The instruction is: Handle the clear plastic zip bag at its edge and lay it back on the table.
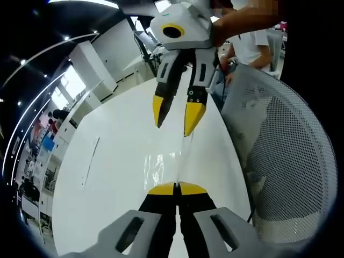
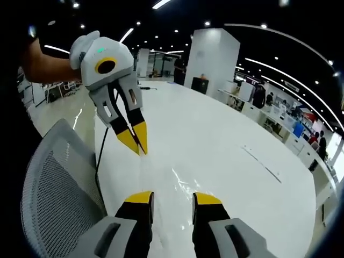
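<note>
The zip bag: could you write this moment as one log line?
left gripper: shut on zip bag edge | right gripper: open, near bag | table: bag lies on it

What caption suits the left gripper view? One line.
Left gripper pinches the clear zip bag at the white table; right gripper open.

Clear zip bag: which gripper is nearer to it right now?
Left. The left gripper is shut on the clear zip bag's edge; the right gripper hangs open at the opposite end.

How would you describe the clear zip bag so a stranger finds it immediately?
Start from the long white table. Near its edge beside the grey mesh chair, the clear zip bag lies between both grippers. Only its glossy, wrinkled shine separates it from the table.
</note>
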Motion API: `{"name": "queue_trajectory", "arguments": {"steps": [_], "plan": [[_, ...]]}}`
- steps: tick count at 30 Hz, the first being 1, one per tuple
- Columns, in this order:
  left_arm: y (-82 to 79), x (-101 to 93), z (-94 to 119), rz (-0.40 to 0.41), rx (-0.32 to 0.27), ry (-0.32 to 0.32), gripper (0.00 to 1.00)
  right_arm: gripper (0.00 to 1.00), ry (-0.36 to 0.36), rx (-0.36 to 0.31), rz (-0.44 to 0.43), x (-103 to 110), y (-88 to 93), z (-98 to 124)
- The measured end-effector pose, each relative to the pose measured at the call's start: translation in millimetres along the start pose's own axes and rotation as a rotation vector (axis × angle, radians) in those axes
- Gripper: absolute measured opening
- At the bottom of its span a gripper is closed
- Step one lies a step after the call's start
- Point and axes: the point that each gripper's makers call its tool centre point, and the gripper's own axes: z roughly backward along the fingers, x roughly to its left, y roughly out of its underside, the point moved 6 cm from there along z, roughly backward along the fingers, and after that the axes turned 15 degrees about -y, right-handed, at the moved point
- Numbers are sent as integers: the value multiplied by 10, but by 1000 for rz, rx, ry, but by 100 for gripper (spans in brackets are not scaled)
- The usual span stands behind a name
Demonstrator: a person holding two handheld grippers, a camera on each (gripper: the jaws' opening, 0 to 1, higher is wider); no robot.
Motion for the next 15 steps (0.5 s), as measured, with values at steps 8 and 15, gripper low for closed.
{"name": "queue_trajectory", "arguments": {"steps": [8, 15], "plan": [[-2, 18, 12, 23, -3, -18, 0, 0, -112, 0, -20, 186, 27, -210], [55, -1, 56, 21, 22, 11, 0, 0, -107, -6, -15, 202, 0, -236]]}}
